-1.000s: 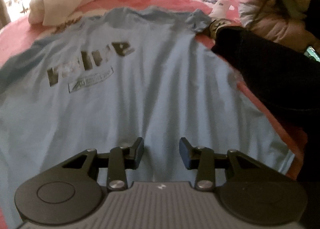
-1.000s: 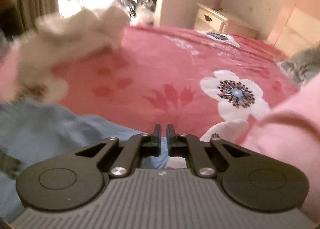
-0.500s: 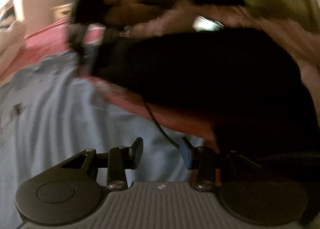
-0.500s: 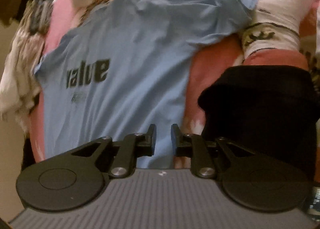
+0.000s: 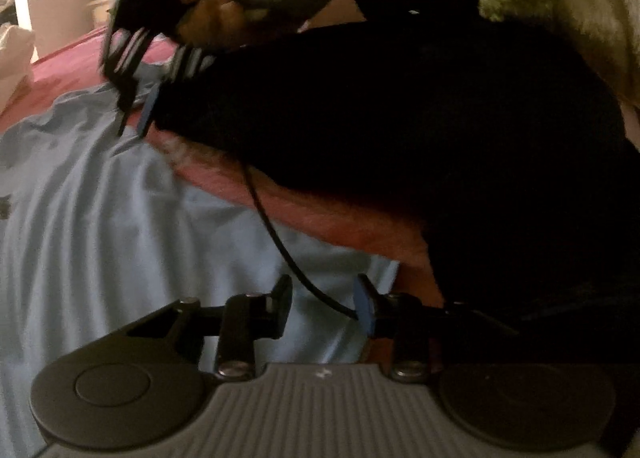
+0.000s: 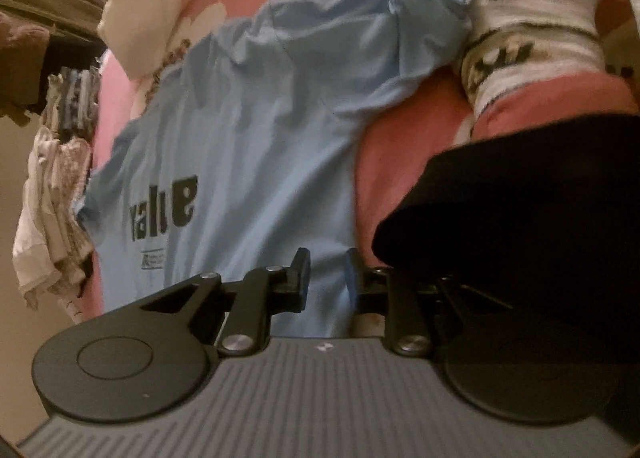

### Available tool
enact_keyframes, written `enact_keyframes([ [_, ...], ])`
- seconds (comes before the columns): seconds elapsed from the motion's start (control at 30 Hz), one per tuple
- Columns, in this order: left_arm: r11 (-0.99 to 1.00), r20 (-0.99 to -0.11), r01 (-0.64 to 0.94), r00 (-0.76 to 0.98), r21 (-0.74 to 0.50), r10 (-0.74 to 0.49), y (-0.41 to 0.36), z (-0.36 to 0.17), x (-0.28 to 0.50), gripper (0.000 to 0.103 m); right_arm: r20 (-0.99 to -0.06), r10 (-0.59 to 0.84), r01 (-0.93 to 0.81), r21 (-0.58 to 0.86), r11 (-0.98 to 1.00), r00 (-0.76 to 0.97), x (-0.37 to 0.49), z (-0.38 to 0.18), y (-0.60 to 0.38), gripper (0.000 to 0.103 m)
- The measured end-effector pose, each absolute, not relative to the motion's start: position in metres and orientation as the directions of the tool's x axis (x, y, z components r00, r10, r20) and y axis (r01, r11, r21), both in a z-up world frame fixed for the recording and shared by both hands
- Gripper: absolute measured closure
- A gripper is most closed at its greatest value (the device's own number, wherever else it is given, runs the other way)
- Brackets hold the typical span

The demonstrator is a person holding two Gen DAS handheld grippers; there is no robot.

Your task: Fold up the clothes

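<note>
**Two grippers, one shirt edge, and a dark garment in the way**

The light blue T-shirt (image 6: 256, 130) lay flat on the pink floral bedspread (image 6: 392, 162), filling the centre of the right wrist view and the left half of the left wrist view. The left gripper (image 5: 324, 304) hung over the shirt's edge at the lower centre of its frame, jaws apart and narrowing, with only a black cable (image 5: 280, 242) across the gap, no cloth. The right gripper (image 6: 328, 274) stood a little open and widening, gripping nothing. I judged the risk plain: the black garment (image 5: 440, 138) pressed beside both grippers, and a careless pinch might catch it, or the cable, along with the hem. The crumpled sleeve (image 6: 432, 18) at upper right could fold in crooked.
</note>
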State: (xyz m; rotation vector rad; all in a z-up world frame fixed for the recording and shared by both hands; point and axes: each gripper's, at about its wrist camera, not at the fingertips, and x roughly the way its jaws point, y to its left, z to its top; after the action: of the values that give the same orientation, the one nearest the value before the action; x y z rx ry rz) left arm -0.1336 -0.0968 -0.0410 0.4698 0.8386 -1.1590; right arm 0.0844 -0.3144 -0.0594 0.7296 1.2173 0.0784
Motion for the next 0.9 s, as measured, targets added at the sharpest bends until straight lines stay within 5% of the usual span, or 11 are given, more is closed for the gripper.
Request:
enact_keyframes([
  [0.13,0.409,-0.752,0.901,0.167,-0.147,-0.638,-0.053,-0.019,-0.123,0.058,-0.74,0.515,0.3,0.657,0.691,0.433,0.076,-0.05,-0.331,0.084],
  [0.33,0.51,-0.686,0.805,0.187,-0.303,-0.703,0.004,0.008,-0.108,0.055,-0.767,0.483,0.311,0.623,0.717,0.422,0.074,-0.056,-0.339,0.084],
  [0.5,0.486,-0.793,0.874,0.295,-0.001,-0.533,-0.025,-0.017,-0.137,0.061,-0.766,0.479,0.266,0.614,0.743,0.429,0.074,-0.054,-0.335,0.084],
  [0.67,0.238,-0.779,0.964,0.239,0.119,-0.58,-0.076,-0.041,-0.18,0.061,-0.772,0.476,0.256,0.605,0.753,0.422,0.074,-0.056,-0.33,0.084],
  [0.9,0.15,-0.752,0.968,0.25,0.2,-0.609,-0.115,-0.061,-0.182,0.065,-0.772,0.48,0.263,0.608,0.749,0.417,0.074,-0.058,-0.328,0.084],
])
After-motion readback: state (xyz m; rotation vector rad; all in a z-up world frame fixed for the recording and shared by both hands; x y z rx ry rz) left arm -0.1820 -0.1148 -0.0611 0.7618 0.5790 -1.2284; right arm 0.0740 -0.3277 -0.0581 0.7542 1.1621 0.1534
